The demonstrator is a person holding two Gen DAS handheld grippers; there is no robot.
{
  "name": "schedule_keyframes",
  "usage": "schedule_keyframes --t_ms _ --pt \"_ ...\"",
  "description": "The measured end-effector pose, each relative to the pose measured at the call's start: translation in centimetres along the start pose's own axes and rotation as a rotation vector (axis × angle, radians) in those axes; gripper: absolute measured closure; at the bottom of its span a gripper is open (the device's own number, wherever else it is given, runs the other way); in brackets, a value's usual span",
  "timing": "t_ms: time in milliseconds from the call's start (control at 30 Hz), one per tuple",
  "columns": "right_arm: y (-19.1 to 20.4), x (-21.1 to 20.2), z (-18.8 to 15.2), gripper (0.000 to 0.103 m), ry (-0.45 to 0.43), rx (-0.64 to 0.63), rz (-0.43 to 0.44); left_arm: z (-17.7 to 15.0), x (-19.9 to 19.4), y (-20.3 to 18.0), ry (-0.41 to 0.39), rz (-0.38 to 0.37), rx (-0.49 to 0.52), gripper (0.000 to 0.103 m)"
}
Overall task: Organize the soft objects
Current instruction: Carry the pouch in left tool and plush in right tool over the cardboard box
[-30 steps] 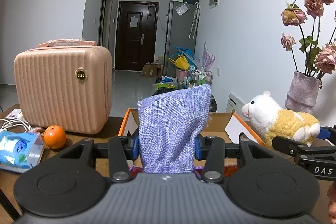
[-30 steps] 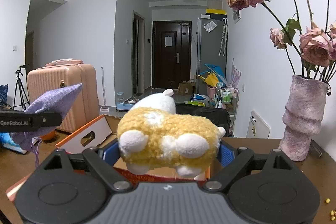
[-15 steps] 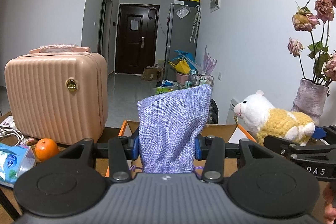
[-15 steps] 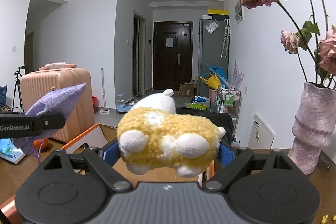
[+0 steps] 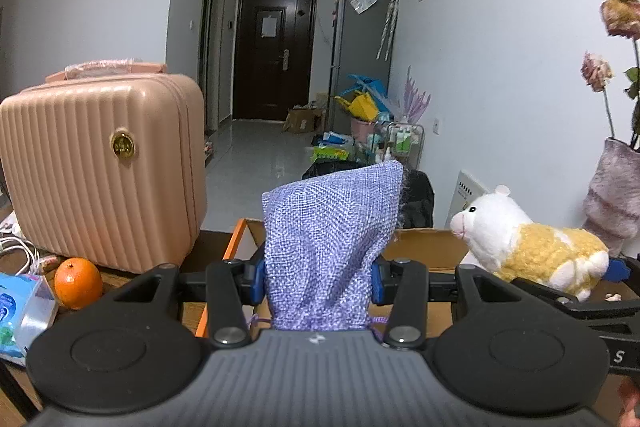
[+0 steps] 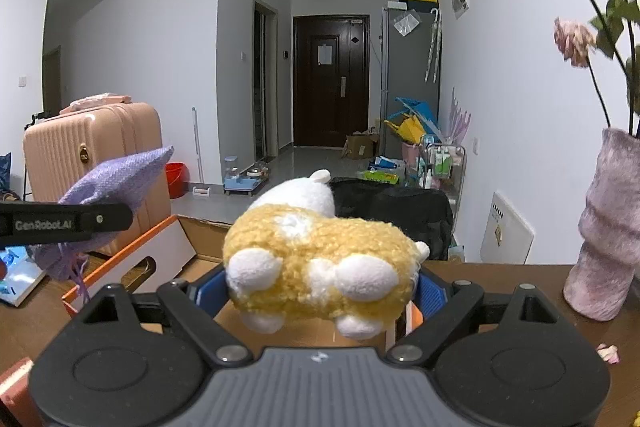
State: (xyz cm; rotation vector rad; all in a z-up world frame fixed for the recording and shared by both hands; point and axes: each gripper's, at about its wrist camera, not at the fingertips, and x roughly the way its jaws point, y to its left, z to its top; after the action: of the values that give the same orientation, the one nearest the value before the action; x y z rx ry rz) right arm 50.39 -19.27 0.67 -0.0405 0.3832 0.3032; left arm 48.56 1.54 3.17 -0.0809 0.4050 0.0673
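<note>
My left gripper [image 5: 318, 281] is shut on a purple woven pouch [image 5: 332, 247], held upright above the open cardboard box [image 5: 424, 251] with orange flaps. The pouch also shows at the left of the right wrist view [image 6: 116, 183]. My right gripper [image 6: 316, 295] is shut on a yellow and white plush sheep [image 6: 320, 263], held above the same box [image 6: 160, 259]. The sheep shows in the left wrist view [image 5: 532, 247] to the right of the pouch, facing left.
A pink ribbed suitcase [image 5: 104, 163] stands on the table at the left, with an orange [image 5: 78, 283], a blue tissue pack [image 5: 20, 311] and white cables beside it. A purple vase [image 6: 608, 239] with dried roses stands at the right. A hallway lies beyond.
Both grippers have drawn back and lifted slightly with their loads; the suitcase, orange and vase have shifted in view. Both grips are unchanged.
</note>
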Motion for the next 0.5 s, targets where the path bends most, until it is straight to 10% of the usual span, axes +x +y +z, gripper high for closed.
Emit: schedule_keyframes --t_ms 500 --pt "-0.2 3.1 -1.9 0.012 0.036 0.039 0.000 -0.9 2.7 -0.5 0.054 0.040 -0.004 0.057"
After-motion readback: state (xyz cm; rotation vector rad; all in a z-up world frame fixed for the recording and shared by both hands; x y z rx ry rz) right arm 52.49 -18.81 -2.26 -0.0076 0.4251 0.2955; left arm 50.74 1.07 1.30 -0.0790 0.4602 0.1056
